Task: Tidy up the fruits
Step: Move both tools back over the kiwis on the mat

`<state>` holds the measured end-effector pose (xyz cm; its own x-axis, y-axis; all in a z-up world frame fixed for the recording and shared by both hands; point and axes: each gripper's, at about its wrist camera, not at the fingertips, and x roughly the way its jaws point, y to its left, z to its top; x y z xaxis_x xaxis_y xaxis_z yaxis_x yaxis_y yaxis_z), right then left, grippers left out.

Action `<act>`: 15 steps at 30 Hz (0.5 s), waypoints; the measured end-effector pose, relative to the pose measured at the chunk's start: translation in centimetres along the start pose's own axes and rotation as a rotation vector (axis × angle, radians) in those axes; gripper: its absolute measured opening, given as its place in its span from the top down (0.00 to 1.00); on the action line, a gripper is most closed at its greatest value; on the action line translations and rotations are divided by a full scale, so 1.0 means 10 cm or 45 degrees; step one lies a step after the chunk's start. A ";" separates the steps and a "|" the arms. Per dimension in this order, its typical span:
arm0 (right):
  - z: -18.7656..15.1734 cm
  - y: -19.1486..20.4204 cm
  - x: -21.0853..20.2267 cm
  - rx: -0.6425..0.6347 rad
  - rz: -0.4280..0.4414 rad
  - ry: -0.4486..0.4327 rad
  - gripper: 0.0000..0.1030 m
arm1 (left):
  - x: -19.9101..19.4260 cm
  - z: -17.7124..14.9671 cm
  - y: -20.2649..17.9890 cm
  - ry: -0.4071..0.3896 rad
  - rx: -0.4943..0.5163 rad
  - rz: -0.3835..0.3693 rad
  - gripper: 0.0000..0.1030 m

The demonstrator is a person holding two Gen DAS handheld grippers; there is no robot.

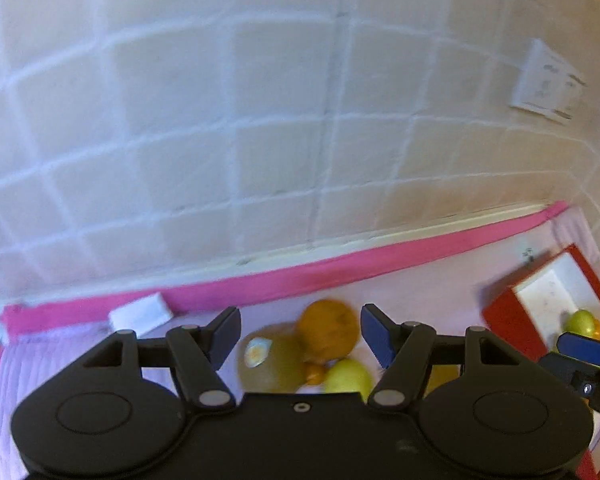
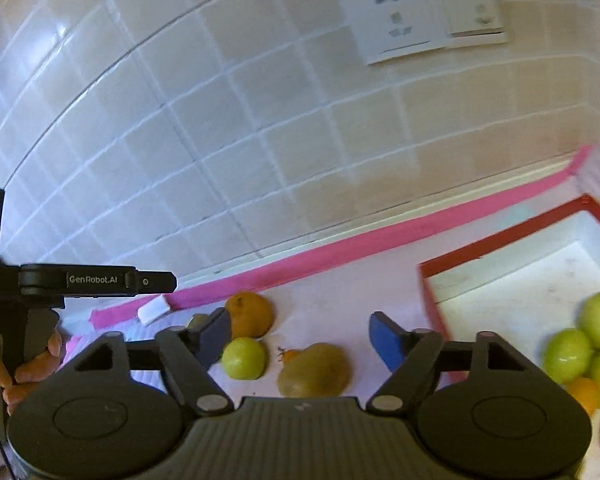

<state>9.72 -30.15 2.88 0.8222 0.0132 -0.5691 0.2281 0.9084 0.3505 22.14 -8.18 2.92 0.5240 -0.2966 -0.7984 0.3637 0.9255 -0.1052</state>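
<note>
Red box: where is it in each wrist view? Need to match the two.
Left wrist: red box sits at the right edge, cut off by the frame, beyond the left gripper's right finger.
Right wrist: red box fills the lower right, with green and orange fruit inside, right of the right gripper.
Shared landmark: the large orange below the pink strip.

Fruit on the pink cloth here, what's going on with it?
A person holds two hand-held grippers over the cloth, sorting fruit into a red-rimmed white box. Several green fruits and small oranges already lie in the box. A large orange, a green apple and a brownish pear remain outside. Both the left hand-held gripper and right hand-held gripper are open, holding nothing.
</note>
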 end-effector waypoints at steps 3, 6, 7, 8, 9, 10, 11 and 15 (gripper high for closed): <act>-0.07 0.10 0.18 -0.075 0.028 0.030 0.21 | 0.08 -0.07 0.20 0.039 -0.061 -0.001 0.24; -0.18 0.18 0.32 -0.171 0.012 0.058 0.21 | 0.18 -0.14 0.33 0.066 -0.091 0.001 0.24; -0.21 0.20 0.37 -0.195 0.003 0.068 0.20 | 0.20 -0.15 0.35 0.068 -0.092 0.002 0.24; -0.24 0.21 0.41 -0.209 -0.007 0.078 0.20 | 0.24 -0.16 0.34 0.072 -0.091 0.003 0.24; -0.26 0.21 0.43 -0.211 -0.015 0.087 0.20 | 0.26 -0.17 0.37 0.076 -0.090 0.000 0.24; -0.28 0.21 0.45 -0.209 -0.020 0.092 0.20 | 0.29 -0.19 0.39 0.079 -0.092 -0.008 0.23; -0.30 0.20 0.47 -0.208 -0.021 0.087 0.20 | 0.32 -0.20 0.40 0.080 -0.094 -0.017 0.23; -0.34 0.15 0.56 -0.211 -0.027 0.089 0.17 | 0.45 -0.25 0.44 0.101 -0.104 -0.046 0.23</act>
<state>12.92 -27.29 -2.36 0.7784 0.0169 -0.6275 0.1512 0.9652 0.2136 24.23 -4.87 -2.62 0.4476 -0.3139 -0.8374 0.3155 0.9316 -0.1806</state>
